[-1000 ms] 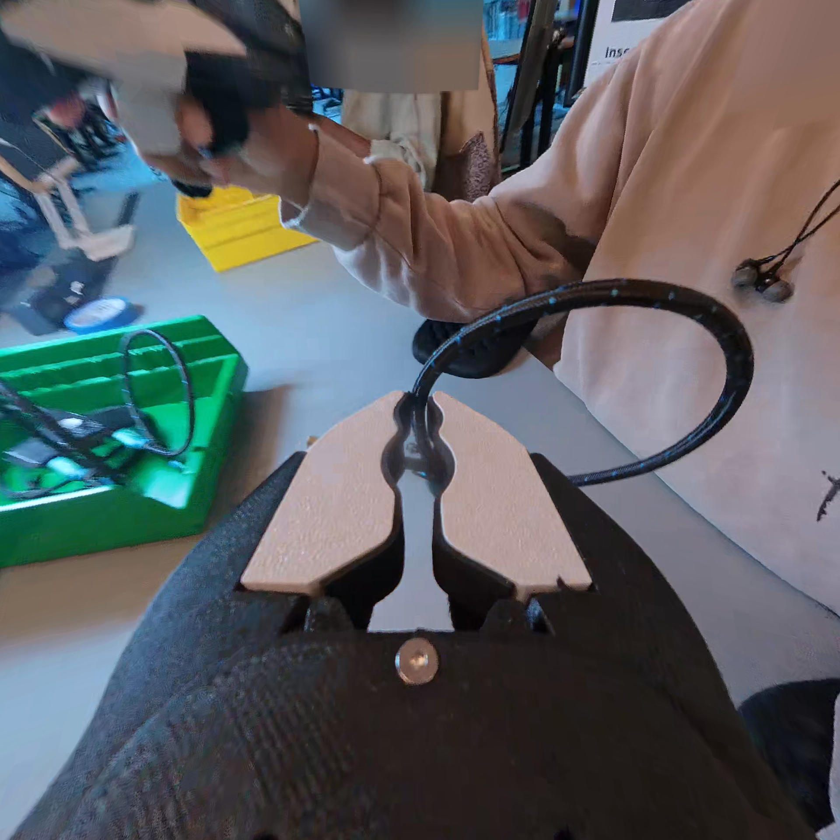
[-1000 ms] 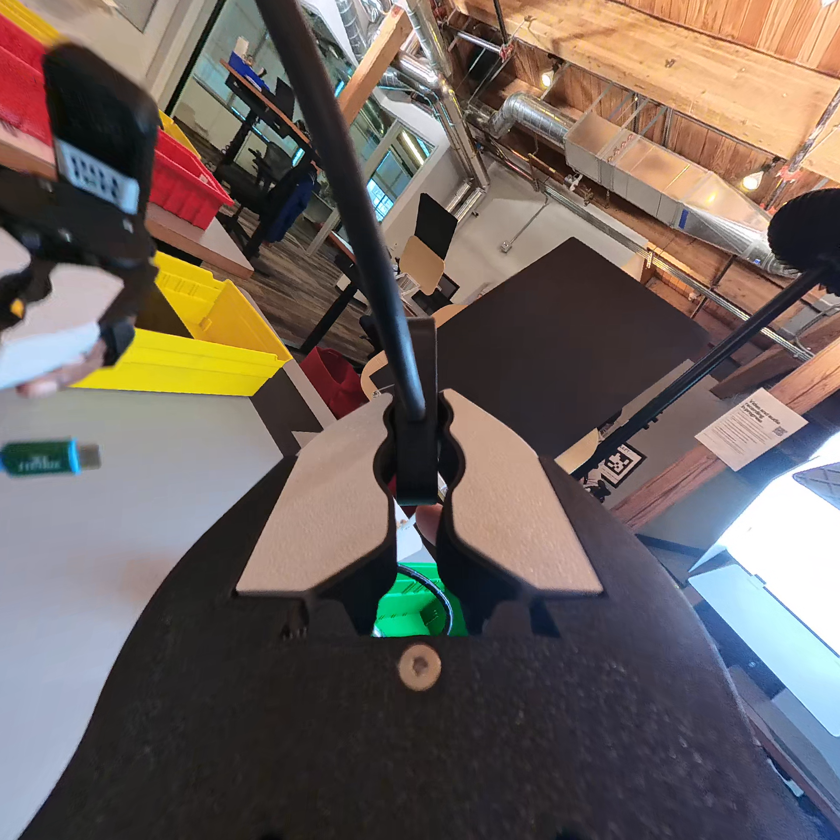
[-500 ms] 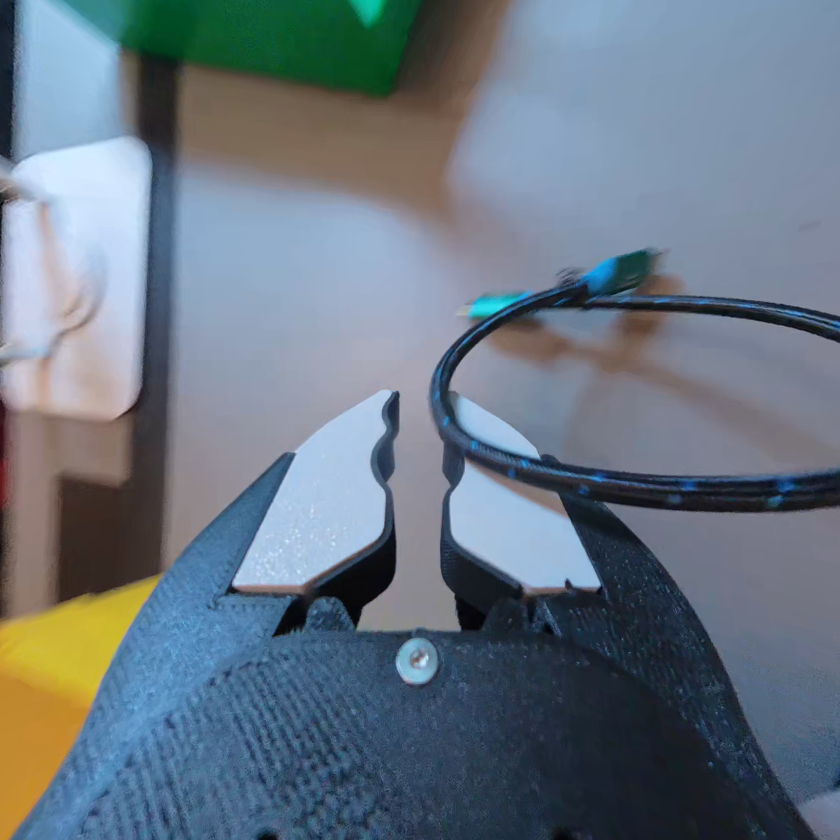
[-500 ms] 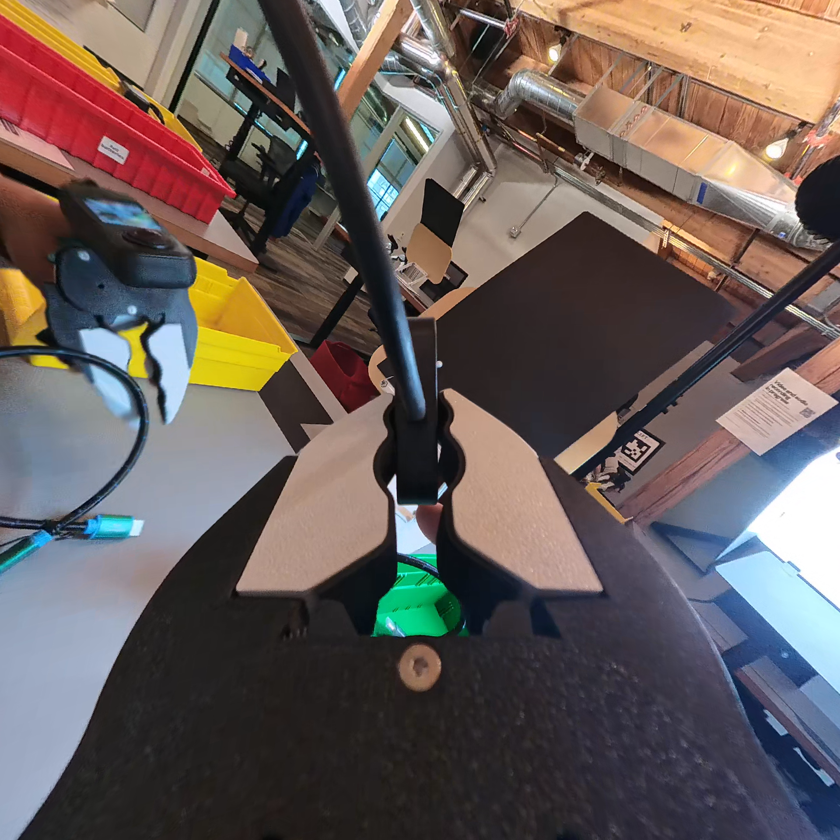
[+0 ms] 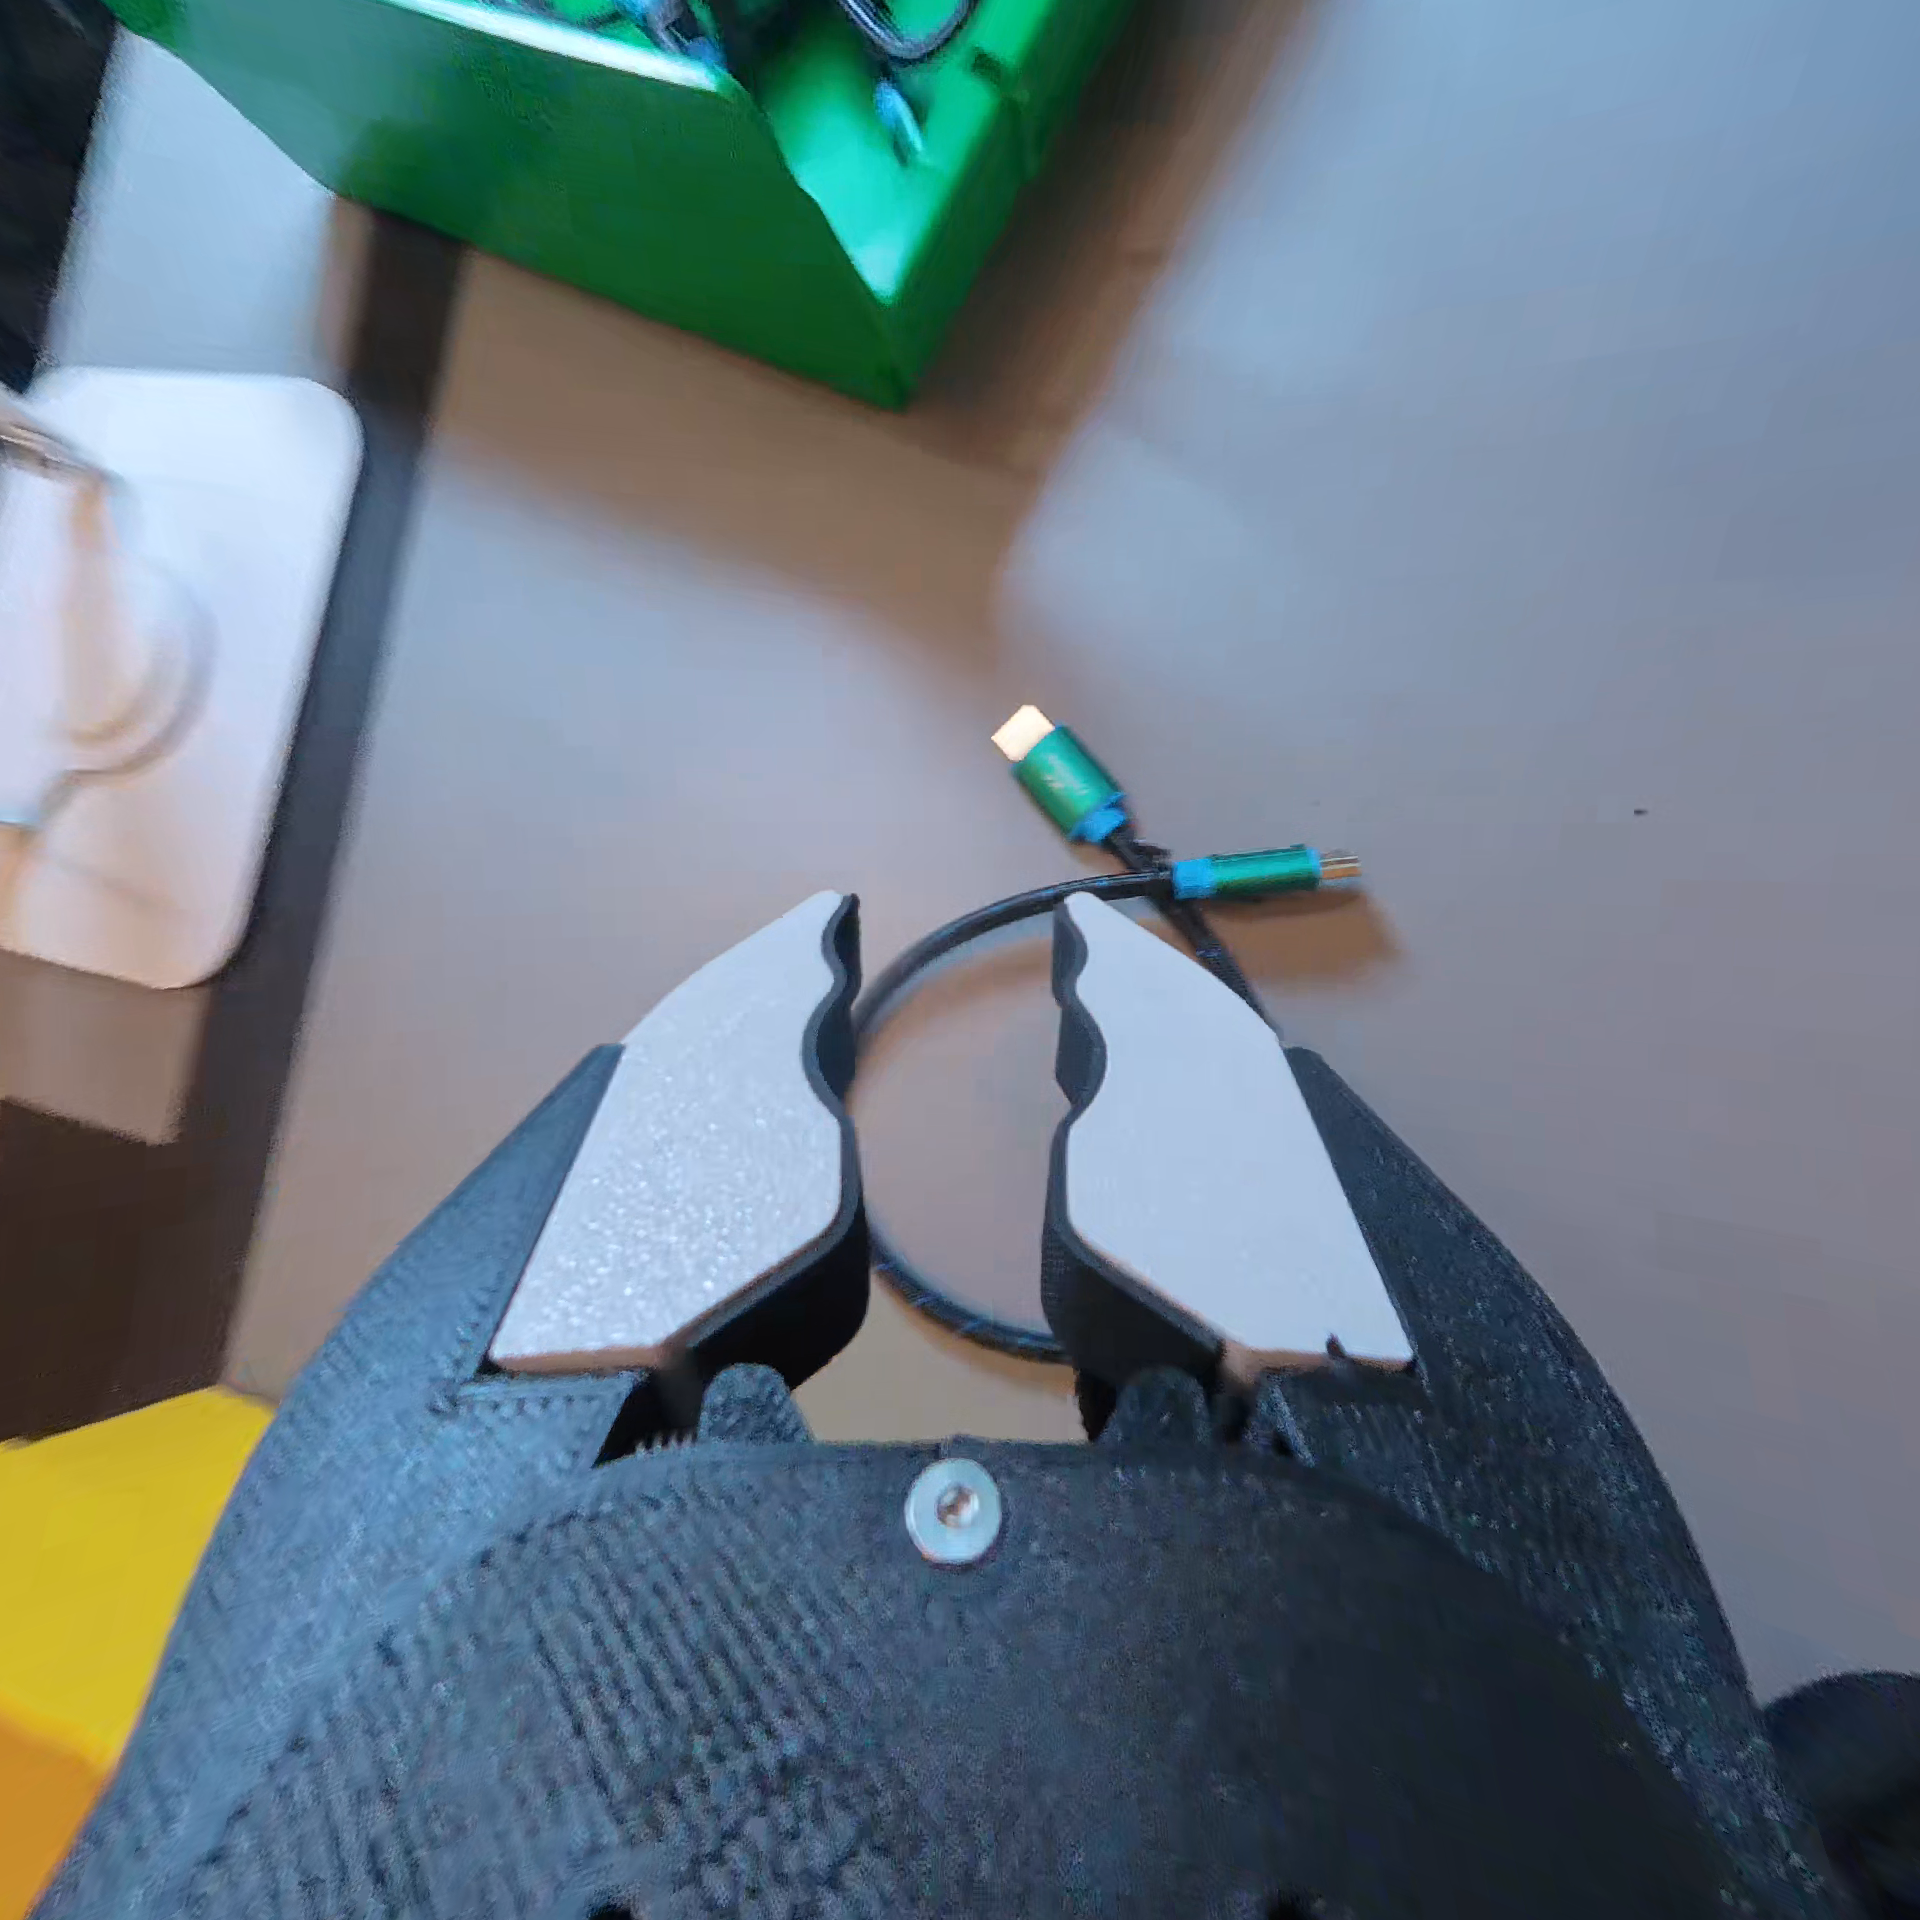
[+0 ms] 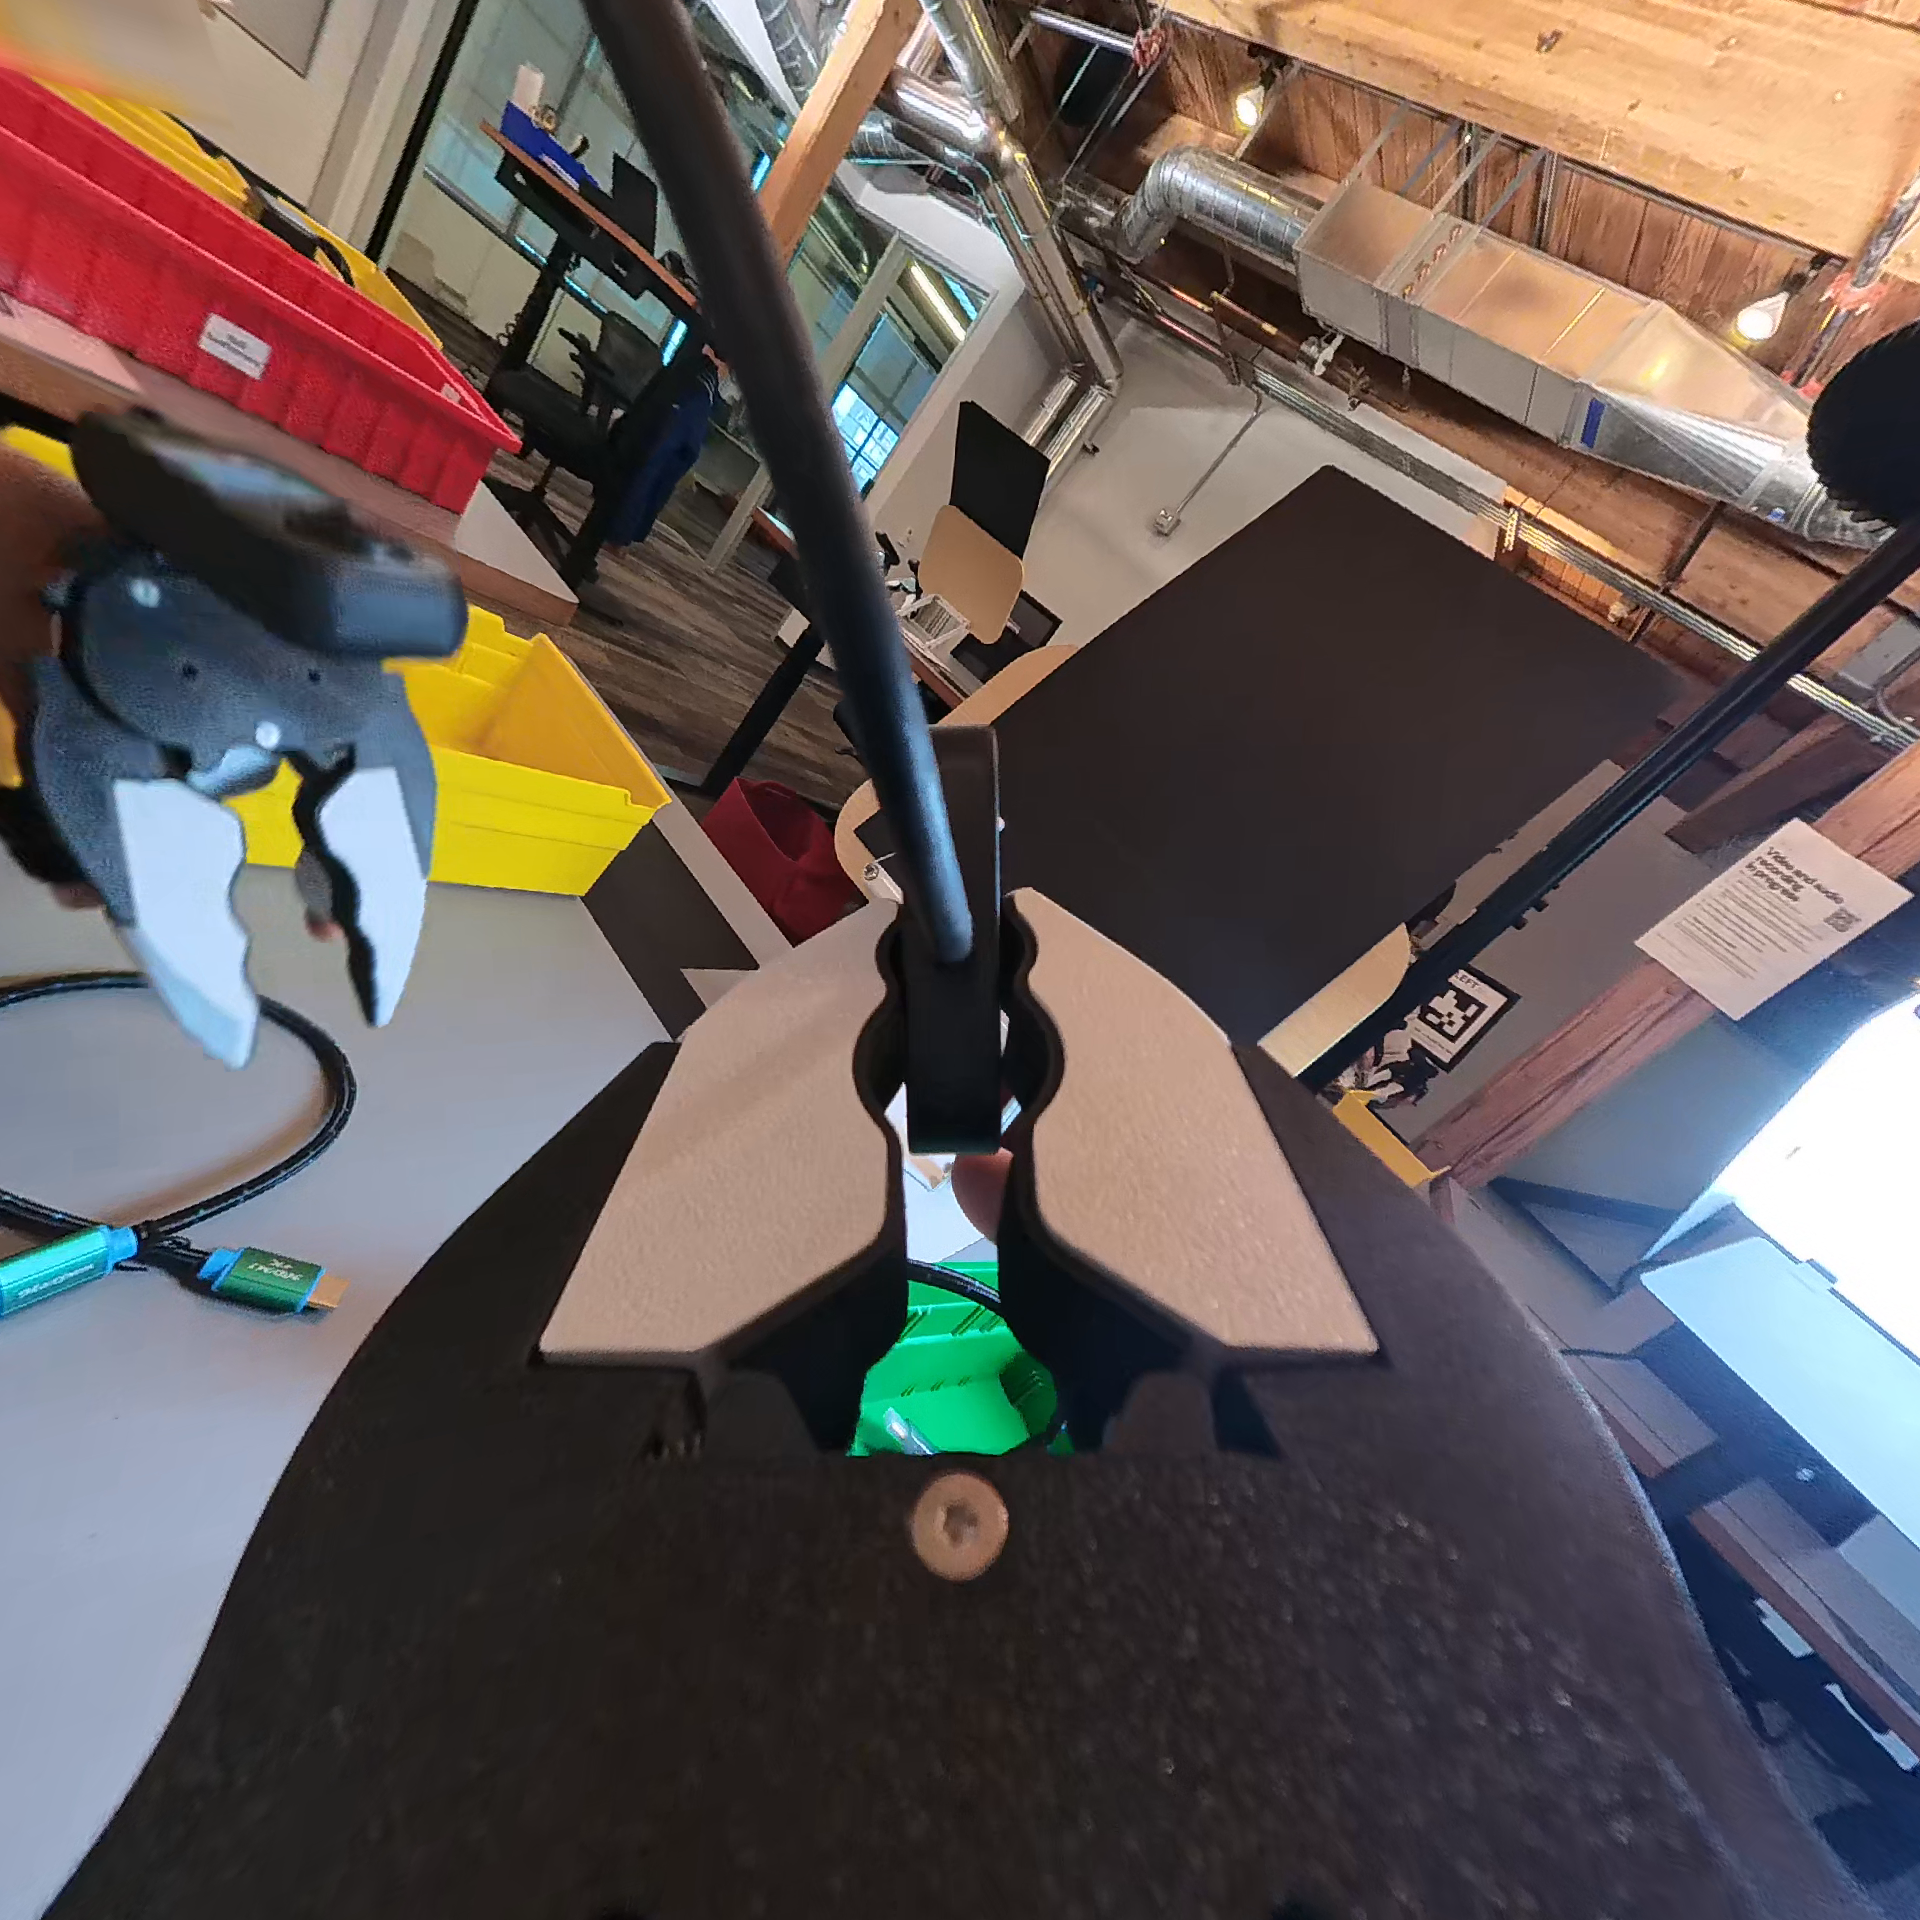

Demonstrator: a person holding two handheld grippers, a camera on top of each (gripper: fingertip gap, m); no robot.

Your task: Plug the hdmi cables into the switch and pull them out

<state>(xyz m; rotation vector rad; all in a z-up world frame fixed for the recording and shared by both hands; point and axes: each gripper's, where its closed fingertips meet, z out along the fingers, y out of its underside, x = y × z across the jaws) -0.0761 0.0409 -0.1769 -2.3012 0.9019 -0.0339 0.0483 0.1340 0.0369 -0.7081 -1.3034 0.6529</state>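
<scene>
A workshop with timber ceiling and ducts lies behind a pale grey counter [image 5: 1455, 468]. At its left edge sits a yellow bin [image 6: 540, 769], with red bins [image 6: 208, 301] on a bench beyond; a green tray [image 5: 623, 187] of cables stands toward a far corner.

On the open counter lies a short braided cable [image 5: 925, 956], looped on itself so that its two green plugs [image 5: 1247, 871] cross, touching the surface. It looks light and springy: the cord would flex and slip if pinched, so the rigid metal plug shell, just behind the gold tip, seems the place to grip it. The tip itself is probably delicate.

The left tool [image 5: 956, 914] hangs above that loop with its jaws moderately apart and nothing between them; it touches neither cord nor plug.

The right tool [image 6: 951, 935] is raised well above the counter, angled up toward the ceiling, clamped on a black plug [image 6: 951, 1039] whose smooth black cord [image 6: 790, 436] rises out of the top of the view. That plug body is stiff and fills the notch in the jaws, so the grip looks firm. I cannot make out the switch in either view.
</scene>
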